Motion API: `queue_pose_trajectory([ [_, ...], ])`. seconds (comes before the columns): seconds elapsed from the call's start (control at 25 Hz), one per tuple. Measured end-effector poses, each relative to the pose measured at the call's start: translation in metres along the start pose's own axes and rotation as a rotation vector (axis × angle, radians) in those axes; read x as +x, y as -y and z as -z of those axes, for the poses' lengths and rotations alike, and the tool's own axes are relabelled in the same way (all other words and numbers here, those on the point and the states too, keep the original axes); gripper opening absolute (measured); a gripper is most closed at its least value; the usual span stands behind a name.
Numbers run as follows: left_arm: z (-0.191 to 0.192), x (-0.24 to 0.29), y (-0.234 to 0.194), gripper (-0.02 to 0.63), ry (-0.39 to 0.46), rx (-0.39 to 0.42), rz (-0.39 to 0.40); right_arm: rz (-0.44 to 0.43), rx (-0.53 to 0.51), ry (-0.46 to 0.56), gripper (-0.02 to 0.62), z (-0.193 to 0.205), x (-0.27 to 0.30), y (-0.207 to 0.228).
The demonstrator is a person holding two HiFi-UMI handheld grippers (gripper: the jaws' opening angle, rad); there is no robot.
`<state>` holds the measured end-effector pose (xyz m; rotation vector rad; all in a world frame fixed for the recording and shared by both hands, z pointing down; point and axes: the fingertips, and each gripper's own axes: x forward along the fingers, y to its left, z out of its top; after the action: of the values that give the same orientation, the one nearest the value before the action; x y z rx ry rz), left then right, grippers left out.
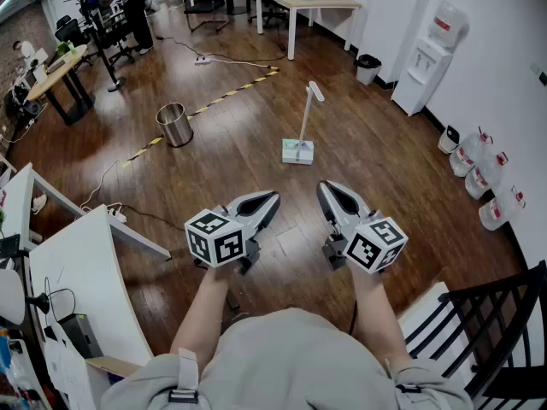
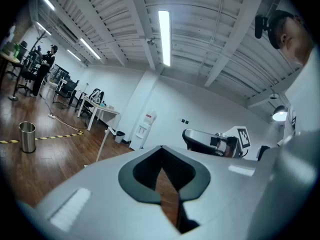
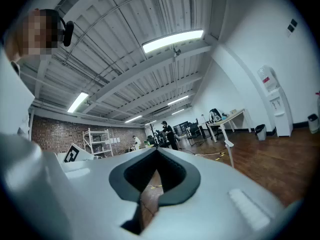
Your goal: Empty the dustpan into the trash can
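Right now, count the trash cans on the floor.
2. A metal can stands on open floor, left of the dustpan; a black can sits by the far wall, beside the water dispenser. More may be hidden behind desks.

Head camera looks steeply down; 2 gripper cameras face level across the room, all sharing the dustpan [image 1: 298, 150]

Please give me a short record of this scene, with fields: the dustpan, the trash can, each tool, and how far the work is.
dustpan: stands on the wood floor, ahead of both tools, long handle pointing up, nothing touching it
trash can: round, metal, on the floor left of the dustpan and apart from it, beside a yellow-black tape line
left tool: shut, empty, held level
right tool: shut, empty, held level
progress: dustpan not yet picked up
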<state>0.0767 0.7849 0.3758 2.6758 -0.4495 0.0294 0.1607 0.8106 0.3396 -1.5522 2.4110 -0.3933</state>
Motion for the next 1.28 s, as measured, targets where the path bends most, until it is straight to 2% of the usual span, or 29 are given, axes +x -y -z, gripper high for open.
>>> queue_pose_trajectory([
  [0.16,-0.001,0.023,-0.001,0.003,-0.003,0.013,0.002,0.02,-0.015,-0.007,0.0,-0.005,-0.003,0.03],
  [0.4,-0.009,0.048,-0.036,0.003,-0.027,0.015,-0.002,0.024,-0.01,-0.008,0.0,-0.007,0.03,0.061],
  [0.64,-0.032,0.089,-0.109,0.003,-0.026,-0.001,0.028,0.076,-0.017,-0.044,0.0,-0.002,0.093,0.111],
  [0.96,-0.079,0.134,-0.23,0.003,-0.068,0.049,0.119,0.184,-0.039,-0.063,0.0,-0.008,0.225,0.162],
  [1.12,-0.093,0.163,-0.272,0.003,-0.082,0.091,0.159,0.25,-0.055,-0.05,0.0,-0.013,0.262,0.195],
  [1.28,-0.096,0.196,-0.306,0.003,-0.121,0.077,0.183,0.311,-0.067,-0.065,0.0,-0.015,0.284,0.231],
])
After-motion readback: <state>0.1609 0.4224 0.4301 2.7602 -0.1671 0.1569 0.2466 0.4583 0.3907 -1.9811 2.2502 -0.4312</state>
